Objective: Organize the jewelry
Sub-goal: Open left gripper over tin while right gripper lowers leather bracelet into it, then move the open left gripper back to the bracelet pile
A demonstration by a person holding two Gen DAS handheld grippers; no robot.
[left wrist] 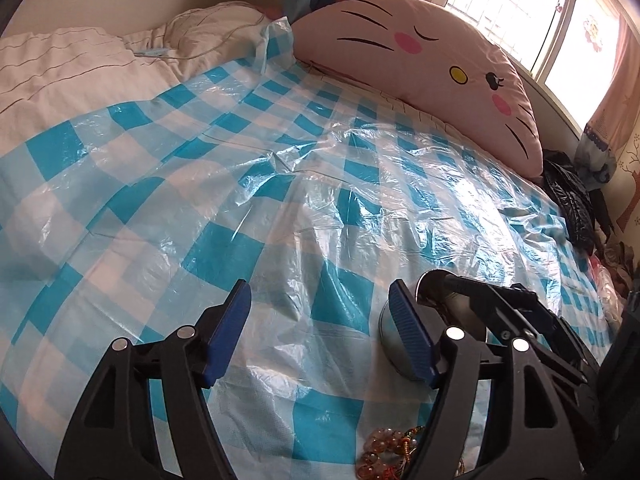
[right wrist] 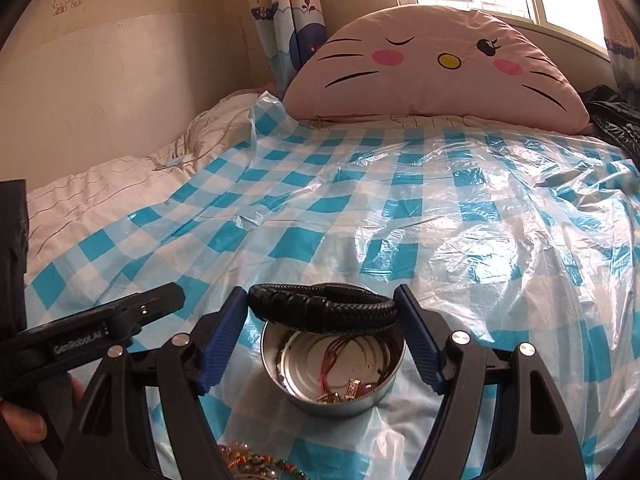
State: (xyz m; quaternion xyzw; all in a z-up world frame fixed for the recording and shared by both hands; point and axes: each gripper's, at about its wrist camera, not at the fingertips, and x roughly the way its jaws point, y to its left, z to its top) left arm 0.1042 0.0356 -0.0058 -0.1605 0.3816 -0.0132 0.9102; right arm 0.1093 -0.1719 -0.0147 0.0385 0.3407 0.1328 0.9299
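My right gripper [right wrist: 322,300] is shut on a black braided bracelet [right wrist: 320,308], held across its fingertips just above a round metal bowl [right wrist: 332,396]. The bowl stands on the checked sheet and holds thin red cords and small gold pieces. My left gripper [left wrist: 320,294] is open and empty, low over the sheet just left of the bowl [left wrist: 386,330]; in the right wrist view its black frame [right wrist: 96,328] shows at the left. Amber bead bracelets [left wrist: 380,456] lie on the sheet near the bottom edge, also in the right wrist view [right wrist: 256,464].
A blue and white checked plastic sheet [left wrist: 240,184] covers the bed. A pink cat-face cushion [right wrist: 432,68] leans at the far side under the window. A white quilt [left wrist: 60,76] lies at the left and a black jacket [left wrist: 572,204] at the right.
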